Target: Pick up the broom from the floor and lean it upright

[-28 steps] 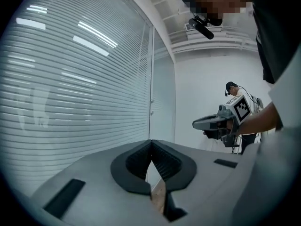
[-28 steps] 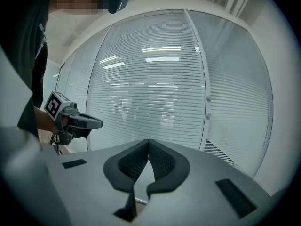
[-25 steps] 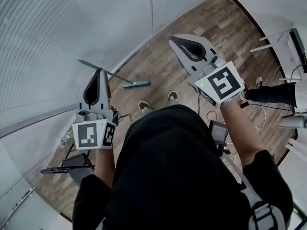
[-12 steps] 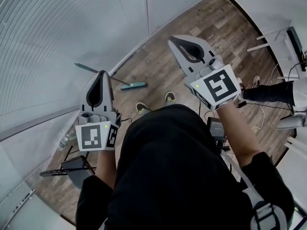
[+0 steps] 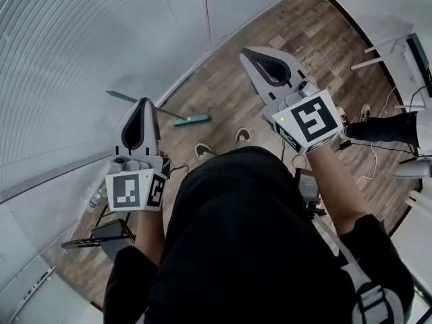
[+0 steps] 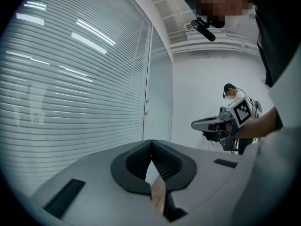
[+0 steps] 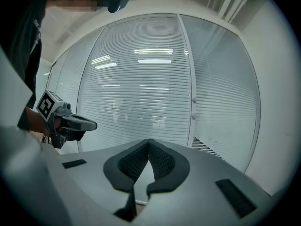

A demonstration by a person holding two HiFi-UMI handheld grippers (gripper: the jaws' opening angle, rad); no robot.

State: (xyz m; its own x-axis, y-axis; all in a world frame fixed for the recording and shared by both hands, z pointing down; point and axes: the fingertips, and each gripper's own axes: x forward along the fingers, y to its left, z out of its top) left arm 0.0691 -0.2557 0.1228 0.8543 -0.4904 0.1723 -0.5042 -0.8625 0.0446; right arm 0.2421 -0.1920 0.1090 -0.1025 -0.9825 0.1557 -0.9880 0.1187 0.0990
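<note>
**Both grippers shut and empty, broom down on the floor**

From the head view, the broom (image 5: 183, 119) is lying flat on the wood plank floor (image 5: 317, 39), close to the foot of the glass wall with blinds (image 5: 74, 52). Its teal head points toward the person's shoes (image 5: 203, 151), just beyond the toes. The handle runs off to the left, and part of it is hidden behind the tip of the left gripper (image 5: 144, 101). The far end might be touching the base of the wall, but honestly it's too small to tell.

The left gripper is held up in front of the person's body, well above the broom. Its own view shows the jaws pressed together with nothing in them. Same for the right gripper (image 5: 244, 51): jaws closed, tips meeting, nothing between the pads. It's held a bit further out than the left one.

Both point roughly toward the blinds. Off at the right edge someone else's leg (image 5: 385, 130) is sticking into the shot, with some cables (image 5: 372, 160) on the floor near it.
</note>
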